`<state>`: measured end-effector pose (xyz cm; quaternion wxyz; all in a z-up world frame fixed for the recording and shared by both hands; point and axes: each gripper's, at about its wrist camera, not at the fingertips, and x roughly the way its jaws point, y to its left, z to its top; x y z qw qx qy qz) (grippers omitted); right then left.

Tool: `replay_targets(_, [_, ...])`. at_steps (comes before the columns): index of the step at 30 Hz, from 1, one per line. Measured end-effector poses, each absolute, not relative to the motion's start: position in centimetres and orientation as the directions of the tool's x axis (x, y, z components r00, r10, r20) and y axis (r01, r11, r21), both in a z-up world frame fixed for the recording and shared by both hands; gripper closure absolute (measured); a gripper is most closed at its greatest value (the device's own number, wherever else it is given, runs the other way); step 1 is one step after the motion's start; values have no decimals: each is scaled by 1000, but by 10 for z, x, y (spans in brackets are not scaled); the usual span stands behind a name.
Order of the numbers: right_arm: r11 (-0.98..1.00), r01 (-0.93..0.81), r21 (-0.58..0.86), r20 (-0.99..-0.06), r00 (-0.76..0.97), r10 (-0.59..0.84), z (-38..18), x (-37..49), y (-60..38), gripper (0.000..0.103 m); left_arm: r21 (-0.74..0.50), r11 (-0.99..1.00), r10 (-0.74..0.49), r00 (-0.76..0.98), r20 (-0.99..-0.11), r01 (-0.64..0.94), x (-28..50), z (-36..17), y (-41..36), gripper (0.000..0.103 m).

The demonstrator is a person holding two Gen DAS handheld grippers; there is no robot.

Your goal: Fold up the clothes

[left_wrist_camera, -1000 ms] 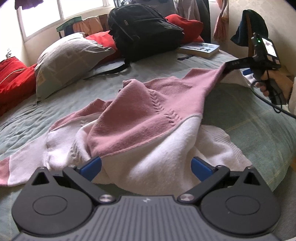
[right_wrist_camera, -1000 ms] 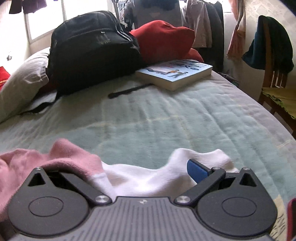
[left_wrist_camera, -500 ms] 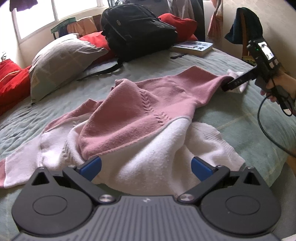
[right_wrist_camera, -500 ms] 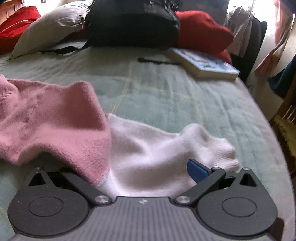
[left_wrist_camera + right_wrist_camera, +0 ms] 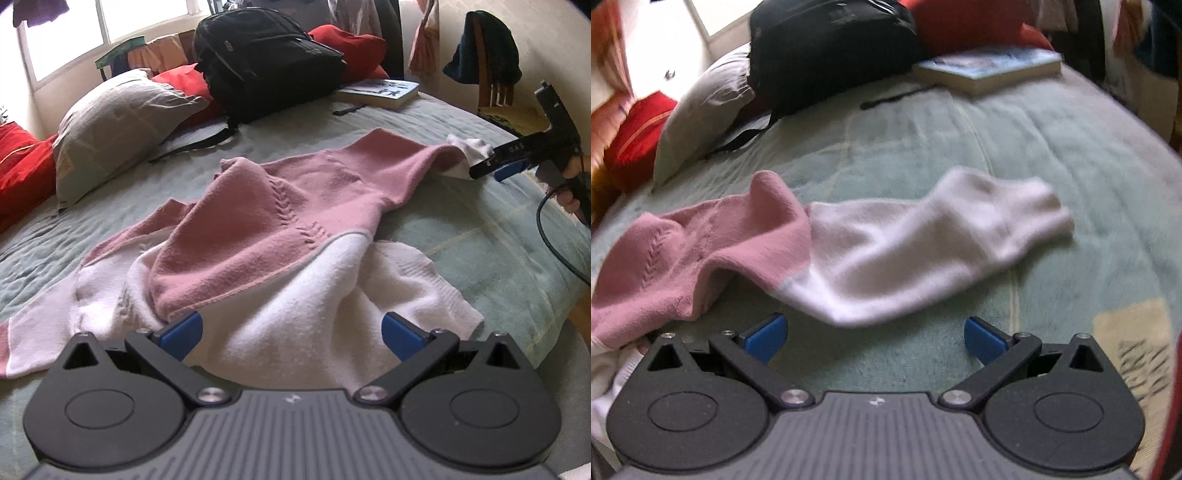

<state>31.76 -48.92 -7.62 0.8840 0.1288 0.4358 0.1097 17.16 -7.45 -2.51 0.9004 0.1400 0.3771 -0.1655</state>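
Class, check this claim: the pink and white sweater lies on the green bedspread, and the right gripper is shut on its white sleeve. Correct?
Not quite. The right gripper is open, short of the sleeve, as the right wrist view shows. The sweater does lie on the green bedspread.

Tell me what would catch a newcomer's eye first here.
The pink-and-white sweater sprawls crumpled across the middle of the green bedspread, one sleeve stretched out towards the right tongs, which are open and off it. Behind it, a black backpack leans against red cushions.
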Motion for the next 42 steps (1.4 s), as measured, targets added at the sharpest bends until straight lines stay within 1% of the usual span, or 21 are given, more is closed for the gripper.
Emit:
replay_targets(8, [900, -35, 435, -665, 662, 347, -83, 315, -506, 0, 134, 913, -171, 661, -731, 385, 174, -26, -72, 1])
replay_targets(13, [898, -43, 438, -652, 672, 350, -84, 305, -508, 0, 133, 913, -171, 657, -734, 386, 175, -28, -72, 1])
replay_targets(15, [915, -53, 399, -662, 674, 327, -83, 302, -497, 0, 133, 912, -172, 656, -735, 387, 176, -28, -73, 1])
replay_targets(20, [975, -136, 177, -718, 660, 222, -84, 307, -446, 0, 134, 910, -173, 653, -737, 392, 177, -30, -76, 1])
replay_targets(27, [952, -248, 179, -686, 662, 302, -83, 318, -396, 0, 140, 909, -167, 652, -739, 392, 178, -30, -77, 1])
replay_targets(29, [950, -237, 201, -691, 653, 309, -83, 319, -391, 0, 142, 909, -165, 652, -740, 391, 179, -29, -77, 1])
replay_targets(33, [923, -313, 224, -669, 639, 379, -79, 317, -382, 0, 141, 908, -167, 650, -741, 393, 180, -30, -78, 1])
replay_targets(35, [927, -319, 197, -664, 653, 366, -80, 325, -381, 0, 139, 910, -166, 649, -742, 391, 182, -31, -79, 1])
replay_targets(38, [955, -272, 120, -641, 714, 283, -85, 341, -388, 0, 141, 909, -167, 652, -740, 392, 181, -30, -80, 1])
replay_targets(42, [979, -172, 104, -600, 775, 200, -81, 348, -404, 0, 145, 911, -161, 658, -736, 385, 178, -28, -74, 1])
